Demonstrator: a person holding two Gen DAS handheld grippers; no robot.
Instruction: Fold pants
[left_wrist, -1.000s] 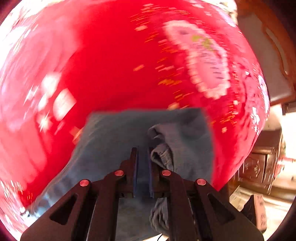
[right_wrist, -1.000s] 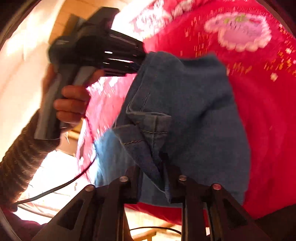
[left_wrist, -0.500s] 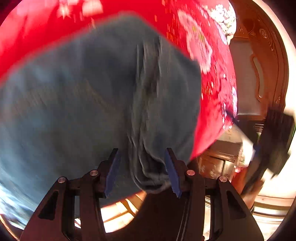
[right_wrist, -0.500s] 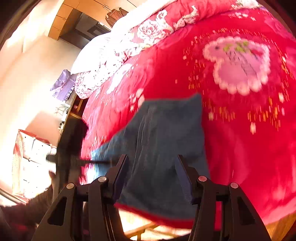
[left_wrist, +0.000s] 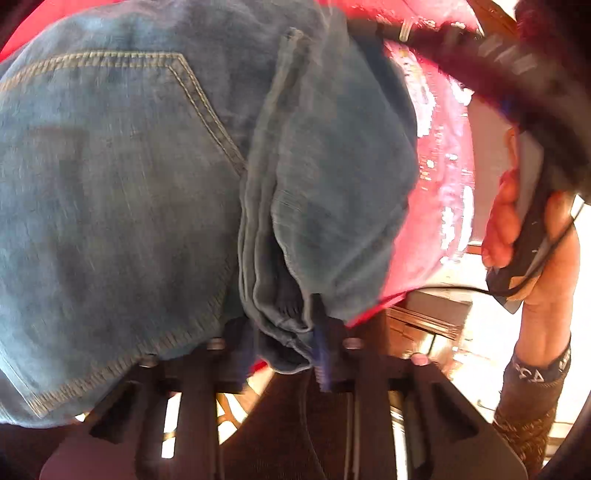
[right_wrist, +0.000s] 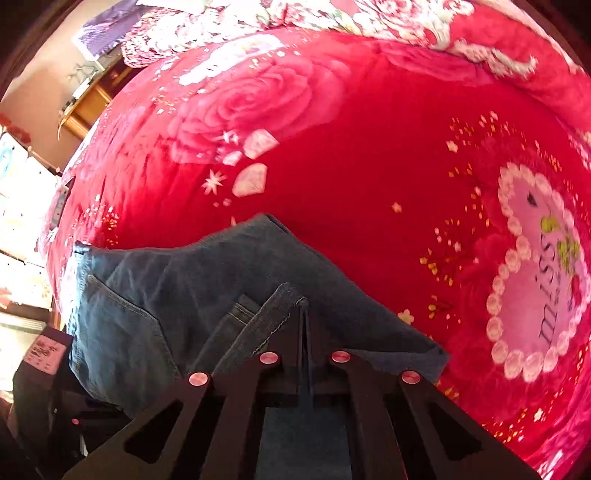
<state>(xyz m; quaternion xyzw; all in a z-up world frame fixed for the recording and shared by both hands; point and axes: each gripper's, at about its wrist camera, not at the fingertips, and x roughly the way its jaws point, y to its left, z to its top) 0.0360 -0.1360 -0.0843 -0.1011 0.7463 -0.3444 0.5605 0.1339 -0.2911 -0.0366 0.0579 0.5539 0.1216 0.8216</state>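
Left gripper (left_wrist: 284, 343), jaws just narrowed, pinches the bunched denim edge of the pants (left_wrist: 147, 192); back pocket up and to its left. Right gripper (right_wrist: 306, 325) has just closed, fingers pressed together with no visible gap, resting against the folded pants (right_wrist: 207, 291). Red blanket (right_wrist: 351, 147) beyond

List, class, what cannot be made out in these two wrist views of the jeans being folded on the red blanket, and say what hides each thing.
- Left wrist view: the left gripper fingertips, buried under bunched jeans and blurred.
- Left wrist view: the person's hand is smeared by motion and cut by the edge.
- Right wrist view: whether the shut right gripper pinches cloth; the denim fold lies against it.
- Right wrist view: the jeans' near edge, behind the gripper body.
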